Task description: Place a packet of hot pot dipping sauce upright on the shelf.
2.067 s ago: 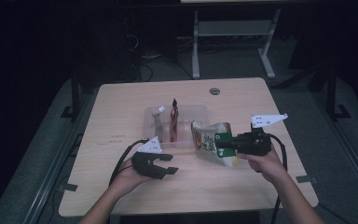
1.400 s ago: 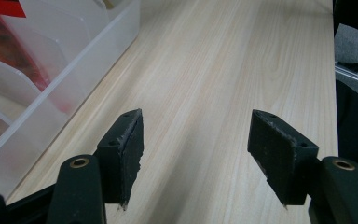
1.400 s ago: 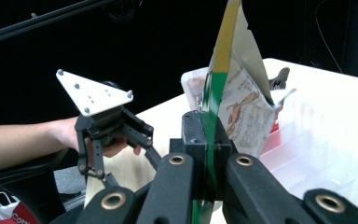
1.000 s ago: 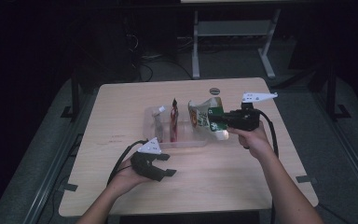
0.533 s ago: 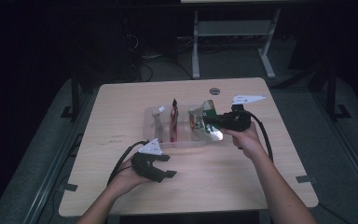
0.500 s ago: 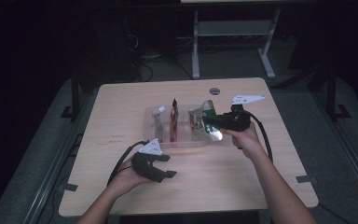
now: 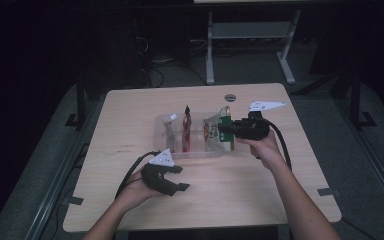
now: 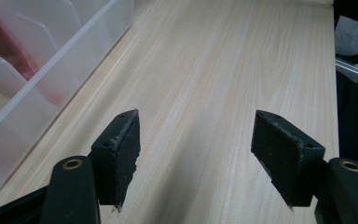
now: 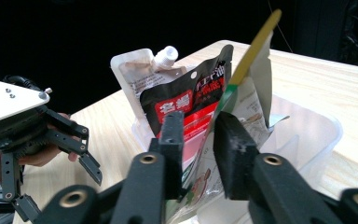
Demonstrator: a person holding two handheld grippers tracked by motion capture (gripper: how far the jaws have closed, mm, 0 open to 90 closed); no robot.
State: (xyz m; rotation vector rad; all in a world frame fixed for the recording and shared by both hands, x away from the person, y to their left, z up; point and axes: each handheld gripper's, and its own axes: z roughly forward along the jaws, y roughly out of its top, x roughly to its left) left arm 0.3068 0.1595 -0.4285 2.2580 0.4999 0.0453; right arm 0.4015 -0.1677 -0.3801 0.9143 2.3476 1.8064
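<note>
moved: green-and-white foil snack pouch [image 7: 224, 131] carried into clear plastic divider bin [image 7: 164, 134] | right gripper [image 9: 196, 135] jaws just easing apart, pouch between | left gripper [image 8: 196, 154] spread, empty | placement nearly finished

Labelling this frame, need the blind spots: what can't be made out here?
- Green-edged packet: its lower end in the clear bin is hidden behind the right gripper in the right gripper view; print too small in the high view.
- Whether the pads still press the packet: the gap is hard to read.
- Red packet: cut off by the edge in the left gripper view.
</note>
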